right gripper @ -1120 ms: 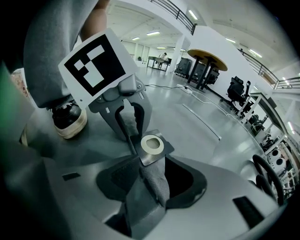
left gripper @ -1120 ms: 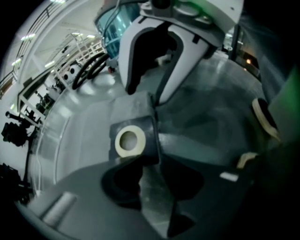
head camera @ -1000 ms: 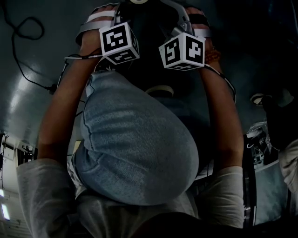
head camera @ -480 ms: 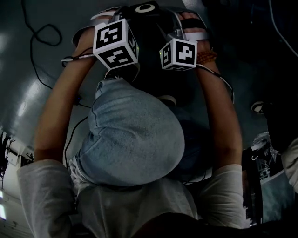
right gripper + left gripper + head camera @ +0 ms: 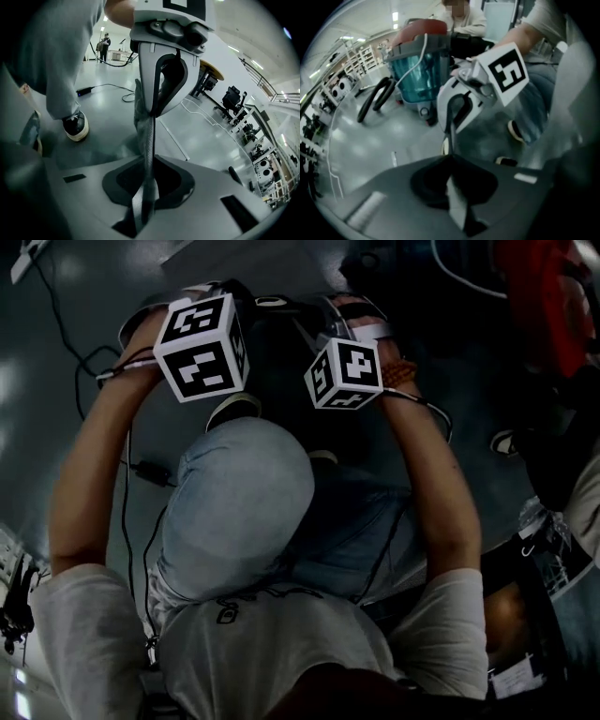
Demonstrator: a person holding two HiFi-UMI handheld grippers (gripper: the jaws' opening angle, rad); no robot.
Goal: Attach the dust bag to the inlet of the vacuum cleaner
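The dust bag (image 5: pixel 149 140) is a thin grey fabric sheet seen edge-on, stretched between both grippers. My right gripper (image 5: pixel 143 211) has just been closing and is shut on the bag's near end. My left gripper (image 5: pixel 457 206) is shut on its other end, where the bag's edge (image 5: pixel 451 133) runs on toward the right gripper's fingers (image 5: pixel 454 105). In the head view only the two marker cubes show, the left one (image 5: pixel 202 348) and the right one (image 5: pixel 345 373), side by side above the person's knees. The vacuum cleaner (image 5: pixel 417 70), a teal canister with a red lid, stands on the floor beyond.
A black hose (image 5: pixel 375 96) lies beside the vacuum. Cables (image 5: pixel 108 89) trail over the grey floor. The person's shoe (image 5: pixel 75 126) is close by. Office chairs (image 5: pixel 234 101) and a round table (image 5: pixel 211 70) stand further off. Another person sits behind the vacuum.
Both hands have come up toward the head camera and drifted left in the picture. The red vacuum lid has come into view at the upper right.
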